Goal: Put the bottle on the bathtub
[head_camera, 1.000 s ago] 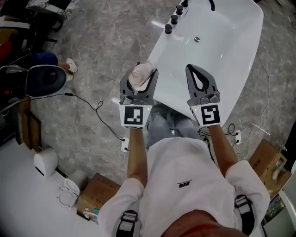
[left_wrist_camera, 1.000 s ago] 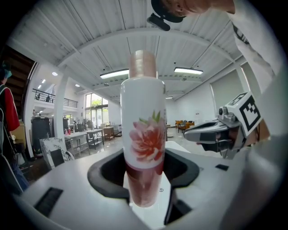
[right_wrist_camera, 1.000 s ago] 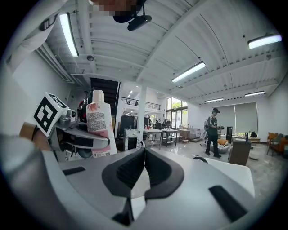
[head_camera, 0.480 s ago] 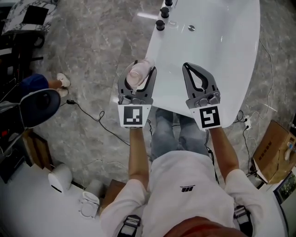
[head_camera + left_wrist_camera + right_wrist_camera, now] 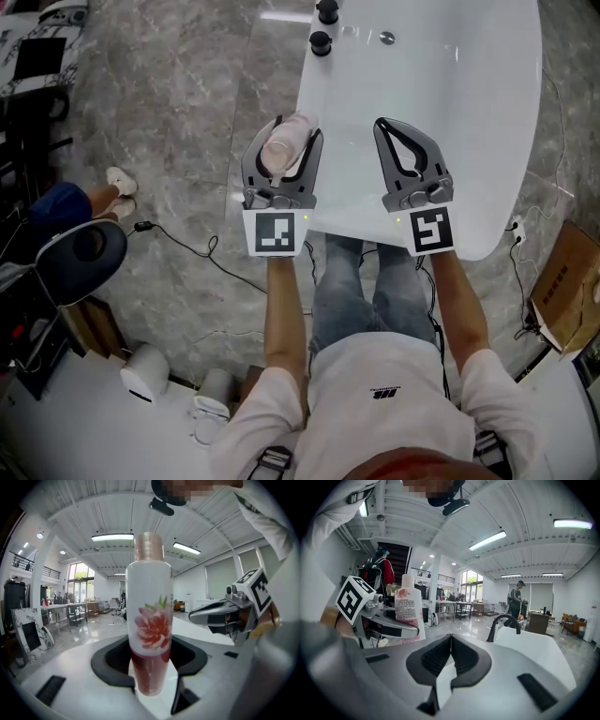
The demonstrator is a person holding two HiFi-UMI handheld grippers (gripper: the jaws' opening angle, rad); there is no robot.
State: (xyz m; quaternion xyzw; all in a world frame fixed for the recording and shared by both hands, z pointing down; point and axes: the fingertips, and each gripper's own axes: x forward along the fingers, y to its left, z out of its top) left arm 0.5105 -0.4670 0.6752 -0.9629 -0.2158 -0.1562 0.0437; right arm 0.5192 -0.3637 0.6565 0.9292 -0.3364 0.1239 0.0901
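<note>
Two tongs are held side by side over the near end of the white bathtub (image 5: 469, 112), level with each other and a little apart. The left tongs (image 5: 294, 129) are clamped on the bottle (image 5: 286, 142). In the left gripper view the black jaws close on the bottle's (image 5: 149, 616) reddish lower part from both sides, and it stands upright between them with its tan cap on top and a pink flower printed on its white upper half. From the head view the bottle sits at the tub's left edge, where the rim meets the grey stone floor (image 5: 178, 103); whether it hangs over the rim or just outside it cannot be told. It rests on nothing but the jaws.

The right tongs (image 5: 387, 129) hang over the tub's basin with nothing in them. In the right gripper view their jaws (image 5: 450, 654) are pressed together along their whole length. That view shows the bottle (image 5: 408, 613) off to the left in the other tongs, and a black faucet (image 5: 501, 626) rising from the tub ahead. Two black knobs (image 5: 321, 42) sit on the far rim.
</note>
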